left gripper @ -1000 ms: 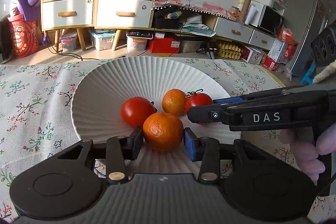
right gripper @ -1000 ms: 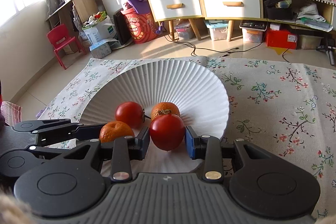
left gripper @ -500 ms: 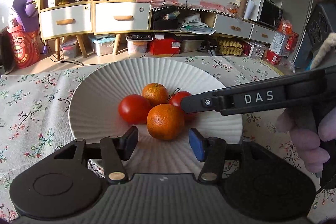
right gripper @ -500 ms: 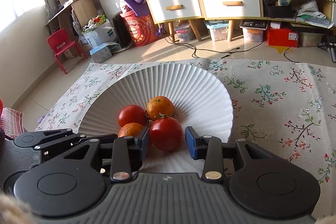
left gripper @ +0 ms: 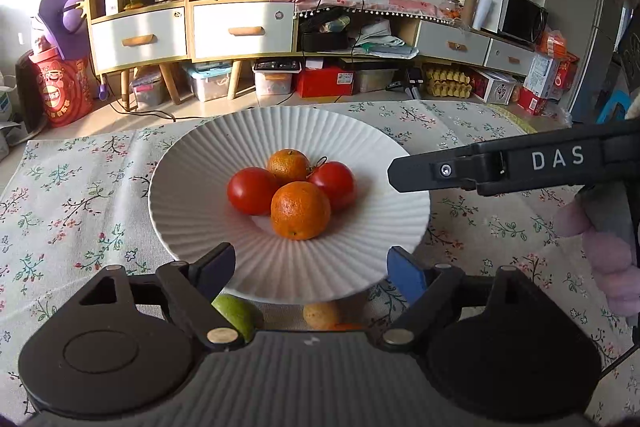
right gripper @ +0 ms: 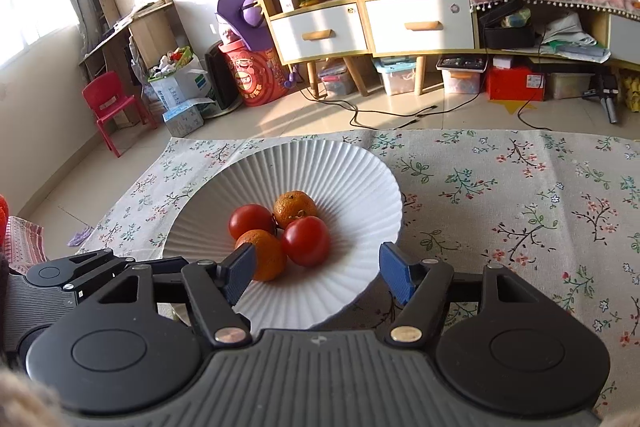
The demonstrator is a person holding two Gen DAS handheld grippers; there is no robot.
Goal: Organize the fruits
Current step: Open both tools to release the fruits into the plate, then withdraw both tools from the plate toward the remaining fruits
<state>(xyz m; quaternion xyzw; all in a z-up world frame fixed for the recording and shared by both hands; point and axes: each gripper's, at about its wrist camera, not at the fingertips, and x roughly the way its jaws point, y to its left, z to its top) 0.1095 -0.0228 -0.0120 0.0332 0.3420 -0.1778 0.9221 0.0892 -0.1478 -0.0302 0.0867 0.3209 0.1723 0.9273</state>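
A white ribbed plate (left gripper: 192,187) (right gripper: 320,163) on the flowered tablecloth holds two oranges and two tomatoes in a tight cluster. In the left wrist view the near orange (left gripper: 301,210) lies ahead of my left gripper (left gripper: 310,267). Its jaws are opening wide, with nothing between the pads. In the right wrist view the near tomato (right gripper: 306,241) lies just beyond my right gripper (right gripper: 316,269). Those jaws are also opening and touch no fruit. The near orange (right gripper: 264,259) is partly hidden behind the left finger. The right gripper (left gripper: 404,173) also reaches in from the right over the plate's edge.
A green fruit (left gripper: 236,311) and a yellowish fruit (left gripper: 320,315) peek out on the cloth under the plate's near rim. A gloved hand (left gripper: 608,255) holds the right gripper's handle. Beyond the table's far edge stand cabinets, boxes and a red chair (right gripper: 112,103).
The left gripper let go of the orange and the right one let go of the tomato. Both opened and drew back and up from the plate, so the fruits rest together.
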